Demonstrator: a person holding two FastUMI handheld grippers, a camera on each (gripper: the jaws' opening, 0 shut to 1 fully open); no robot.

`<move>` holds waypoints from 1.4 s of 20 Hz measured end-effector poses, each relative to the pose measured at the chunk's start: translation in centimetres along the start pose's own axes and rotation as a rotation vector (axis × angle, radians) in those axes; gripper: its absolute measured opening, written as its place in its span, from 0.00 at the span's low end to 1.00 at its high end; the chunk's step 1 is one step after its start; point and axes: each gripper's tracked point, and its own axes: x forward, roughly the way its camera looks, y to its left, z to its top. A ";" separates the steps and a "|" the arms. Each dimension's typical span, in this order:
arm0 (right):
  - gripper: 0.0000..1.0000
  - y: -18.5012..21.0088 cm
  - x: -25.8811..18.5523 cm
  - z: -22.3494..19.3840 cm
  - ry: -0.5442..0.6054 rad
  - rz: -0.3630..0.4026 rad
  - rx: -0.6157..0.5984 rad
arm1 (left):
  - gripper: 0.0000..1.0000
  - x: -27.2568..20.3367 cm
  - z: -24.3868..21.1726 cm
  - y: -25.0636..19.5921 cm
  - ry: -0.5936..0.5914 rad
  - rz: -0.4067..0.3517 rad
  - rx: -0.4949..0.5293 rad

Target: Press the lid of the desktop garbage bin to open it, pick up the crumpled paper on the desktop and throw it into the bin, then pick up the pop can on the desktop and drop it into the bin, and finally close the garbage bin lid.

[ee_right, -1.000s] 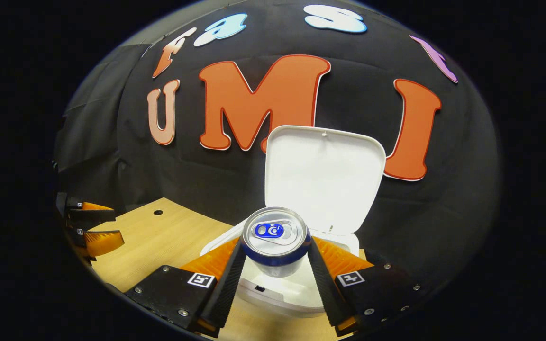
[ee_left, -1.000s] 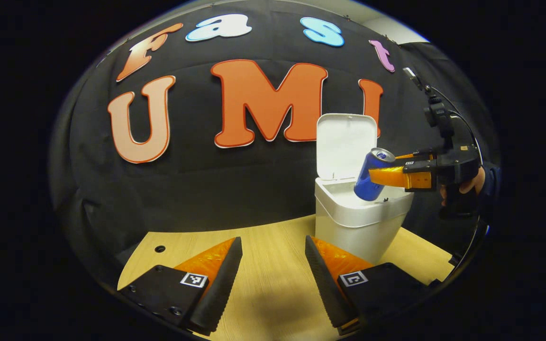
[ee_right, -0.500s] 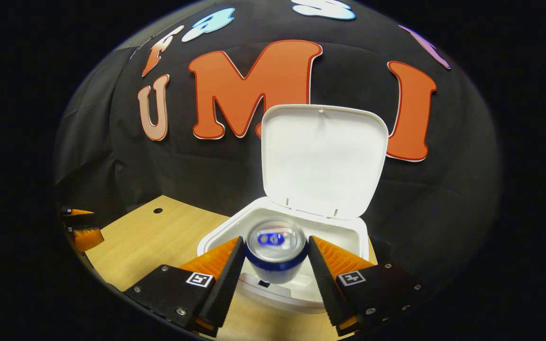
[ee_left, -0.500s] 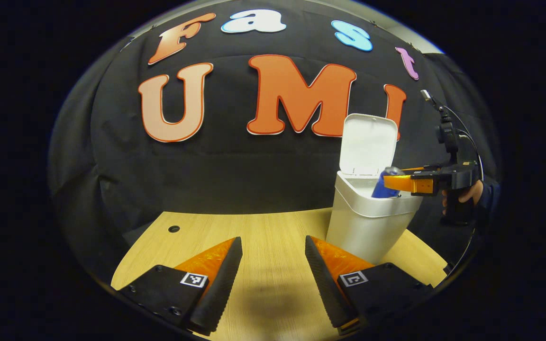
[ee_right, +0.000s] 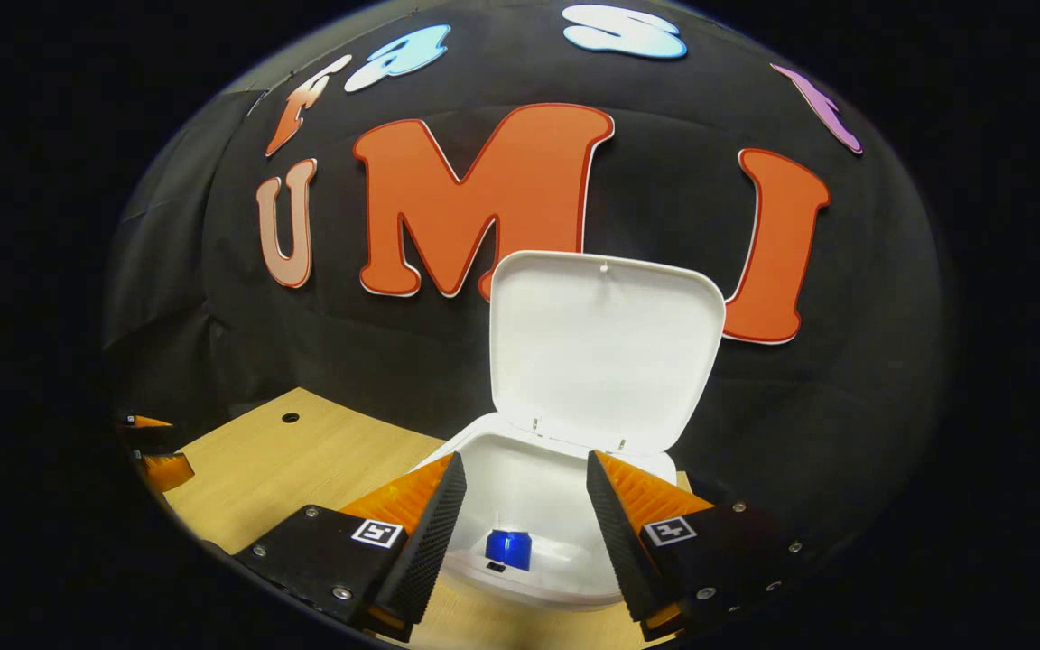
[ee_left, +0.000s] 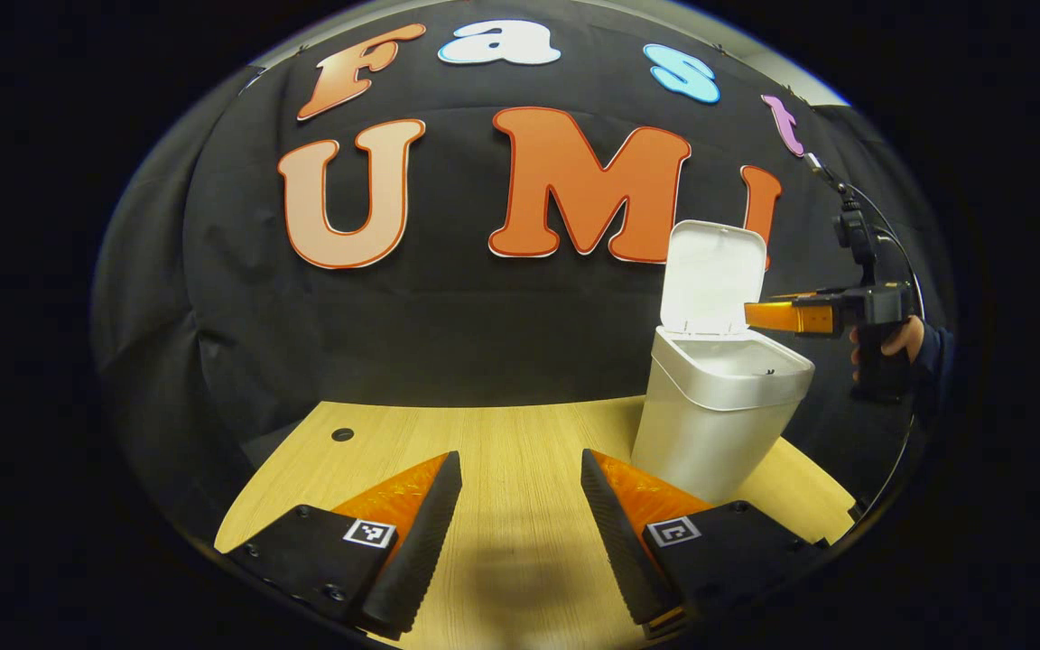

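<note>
Smooth plastic bin, wood-grain desktop — matt

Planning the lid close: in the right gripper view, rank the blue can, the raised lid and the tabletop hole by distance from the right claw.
1. Blue pop can, down in the white bin, between the fingers.
2. Raised white plastic lid, just beyond.
3. Round hole in the wooden tabletop, far left.

I am working in a recording booth: black cloth wall hangs behind my bare wooden desktop, where one white garbage bin stands.
</note>
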 end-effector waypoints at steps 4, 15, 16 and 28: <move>0.82 -1.3 0.2 2.0 -0.027 -0.026 -0.011 | 0.86 0.0 -0.4 0.7 0.001 0.016 0.026; 0.82 -5.3 1.9 12.3 -0.175 -0.120 -0.070 | 0.92 -0.7 -1.9 2.5 0.018 0.066 -0.002; 0.82 -5.5 2.0 13.2 -0.186 -0.126 -0.074 | 0.93 -0.9 -2.0 2.7 0.021 0.072 -0.002; 0.83 -7.2 6.9 13.5 -0.086 -0.155 -0.021 | 0.93 -3.3 -3.7 6.2 0.030 0.172 -0.082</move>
